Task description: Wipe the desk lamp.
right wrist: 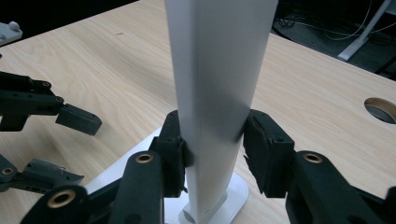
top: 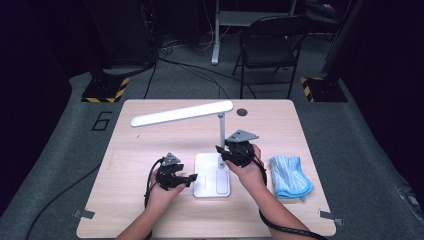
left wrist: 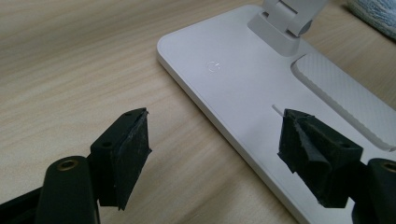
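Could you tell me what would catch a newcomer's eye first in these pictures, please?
The white desk lamp at the table's middle stands out, its long head stretched leftward. The right gripper clamps its upright post, while the left gripper hangs open at the base's left edge. A blue cloth lies to the right.

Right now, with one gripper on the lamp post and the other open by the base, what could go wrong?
1. The right gripper clamps the smooth post low down; the long lamp head reaches far to one side, so the lamp may tip or twist.
2. The left gripper is open across the edge of the base, not holding it, so the base could slide.
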Available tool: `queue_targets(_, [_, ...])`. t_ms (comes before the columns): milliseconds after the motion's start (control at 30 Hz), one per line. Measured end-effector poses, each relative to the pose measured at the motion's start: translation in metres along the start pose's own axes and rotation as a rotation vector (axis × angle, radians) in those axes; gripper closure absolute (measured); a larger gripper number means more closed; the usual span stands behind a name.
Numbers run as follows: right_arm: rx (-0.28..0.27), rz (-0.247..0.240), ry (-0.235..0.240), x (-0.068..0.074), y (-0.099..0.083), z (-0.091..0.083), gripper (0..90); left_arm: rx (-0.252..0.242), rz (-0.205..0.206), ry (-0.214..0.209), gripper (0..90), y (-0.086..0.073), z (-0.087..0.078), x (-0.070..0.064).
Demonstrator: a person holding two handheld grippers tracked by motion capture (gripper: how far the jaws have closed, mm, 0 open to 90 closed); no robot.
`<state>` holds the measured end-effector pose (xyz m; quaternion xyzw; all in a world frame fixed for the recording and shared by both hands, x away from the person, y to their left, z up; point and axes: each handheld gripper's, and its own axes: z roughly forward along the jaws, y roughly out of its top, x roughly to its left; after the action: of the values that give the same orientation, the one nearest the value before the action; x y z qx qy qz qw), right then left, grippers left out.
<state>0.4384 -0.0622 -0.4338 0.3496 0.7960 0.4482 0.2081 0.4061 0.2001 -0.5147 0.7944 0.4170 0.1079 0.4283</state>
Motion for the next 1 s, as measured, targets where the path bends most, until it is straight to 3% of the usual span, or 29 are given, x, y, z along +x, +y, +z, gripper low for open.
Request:
queue_targets(100, [-0.005,0.023,0.022,-0.001,0.0,0.002,64.3,0.003,0.002,-0.001,24.3,0.0,0.0,0.0])
queue_targets(133, [-0.001,0.041,0.037,-0.002,0.0,0.002,67.0,-0.006,-0.022,-0.003,24.4,-0.001,0.001,-0.002])
queue_targets(167, [-0.007,0.051,0.051,-0.002,0.0,0.003,69.0,0.004,-0.005,-0.004,24.4,0.0,0.001,-0.001])
queue_targets(267, [-0.008,0.059,0.083,-0.003,0.001,0.006,73.2,-0.001,-0.014,-0.009,24.5,-0.001,0.001,-0.001])
queue_targets(400, [0.006,0.01,0.097,0.0,0.005,0.008,74.5,0.0,-0.01,-0.01,24.8,0.0,0.001,-0.002])
queue_targets(567, [0.01,-0.003,0.118,-0.001,0.008,0.013,74.4,0.006,0.003,-0.014,24.9,0.0,0.001,-0.001])
queue_targets(633, [0.007,0.013,0.123,0.0,0.009,0.015,73.9,0.006,0.0,-0.017,24.9,-0.001,0.002,-0.001])
queue_targets(767, [-0.008,0.046,0.145,0.001,0.007,0.017,67.2,0.008,-0.004,-0.018,25.0,-0.001,0.003,-0.001])
queue_targets(800, [-0.007,0.05,0.138,0.002,0.005,0.016,62.2,0.008,-0.002,-0.019,25.0,-0.002,0.003,-0.001])
queue_targets(1000, [0.001,0.04,0.11,0.005,-0.014,0.003,52.2,0.008,0.007,-0.033,26.4,-0.002,0.001,0.0])
